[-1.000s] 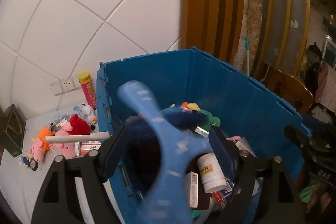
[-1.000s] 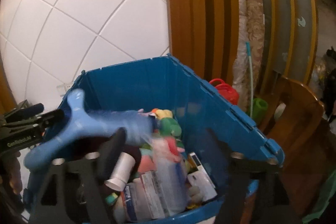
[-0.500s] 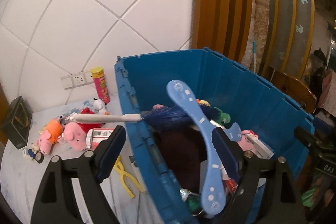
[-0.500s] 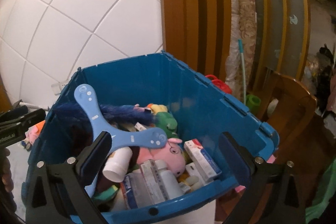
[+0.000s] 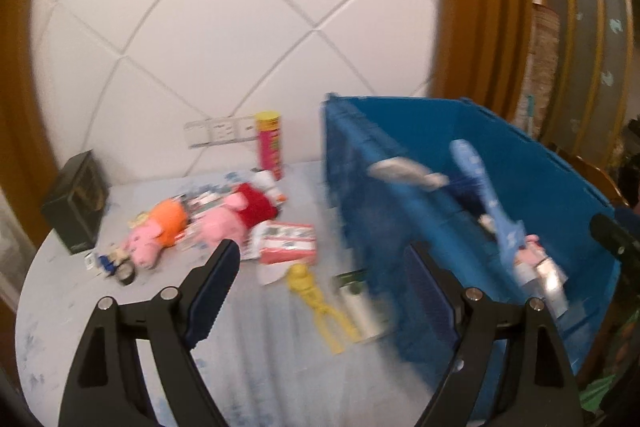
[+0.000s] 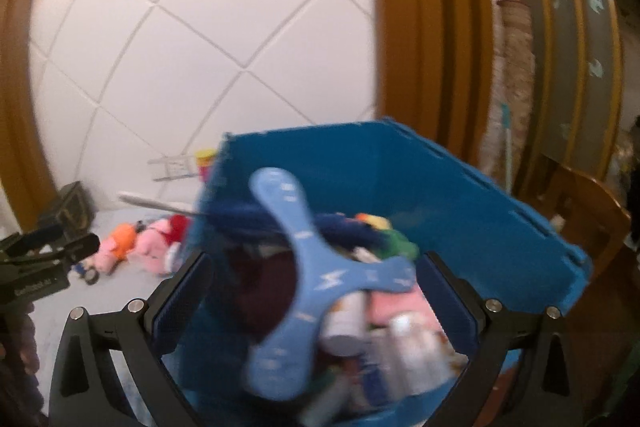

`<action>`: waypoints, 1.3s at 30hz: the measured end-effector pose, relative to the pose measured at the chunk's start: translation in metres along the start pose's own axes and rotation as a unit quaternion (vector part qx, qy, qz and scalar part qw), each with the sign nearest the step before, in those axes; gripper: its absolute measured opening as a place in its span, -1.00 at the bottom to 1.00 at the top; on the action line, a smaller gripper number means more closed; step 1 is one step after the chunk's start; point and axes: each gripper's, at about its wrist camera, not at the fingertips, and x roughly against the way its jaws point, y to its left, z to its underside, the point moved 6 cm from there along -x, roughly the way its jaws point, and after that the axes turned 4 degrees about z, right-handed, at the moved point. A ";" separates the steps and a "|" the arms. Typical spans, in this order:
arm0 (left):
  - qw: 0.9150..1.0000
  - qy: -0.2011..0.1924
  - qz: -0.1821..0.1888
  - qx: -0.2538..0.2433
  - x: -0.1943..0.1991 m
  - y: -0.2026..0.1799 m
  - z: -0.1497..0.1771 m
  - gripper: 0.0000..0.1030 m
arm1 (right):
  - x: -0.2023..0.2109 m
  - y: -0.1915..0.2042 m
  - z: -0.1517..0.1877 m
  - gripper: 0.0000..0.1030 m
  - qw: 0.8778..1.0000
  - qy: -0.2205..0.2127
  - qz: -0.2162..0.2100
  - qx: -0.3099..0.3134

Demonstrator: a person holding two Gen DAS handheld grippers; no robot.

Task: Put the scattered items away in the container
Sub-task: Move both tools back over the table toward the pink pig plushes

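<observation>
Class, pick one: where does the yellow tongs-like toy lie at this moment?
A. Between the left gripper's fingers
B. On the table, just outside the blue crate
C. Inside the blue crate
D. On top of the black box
B: the yellow tongs-like toy lies flat on the table, beside the outer wall of the blue crate.

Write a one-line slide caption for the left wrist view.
Open left tool faces toys scattered on the table beside a blue crate holding a light-blue boomerang.

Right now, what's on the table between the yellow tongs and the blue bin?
In the left wrist view, a white tube with a dark green end lies between the yellow tongs and the blue bin, beside its near wall.
</observation>
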 end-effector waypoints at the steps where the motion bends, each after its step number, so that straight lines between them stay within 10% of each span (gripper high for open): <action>1: 1.000 0.002 -0.007 0.003 0.002 0.013 0.004 0.64 | 0.001 0.013 0.001 1.00 1.000 -0.002 -0.007 0.003; 19: 0.991 0.081 -0.089 0.061 0.010 0.247 0.102 0.63 | -0.013 0.230 0.069 1.00 0.994 0.053 -0.082 0.051; 39: 0.967 0.121 -0.186 0.128 -0.047 0.361 0.099 0.64 | -0.178 0.329 0.089 1.00 0.971 0.168 -0.150 0.079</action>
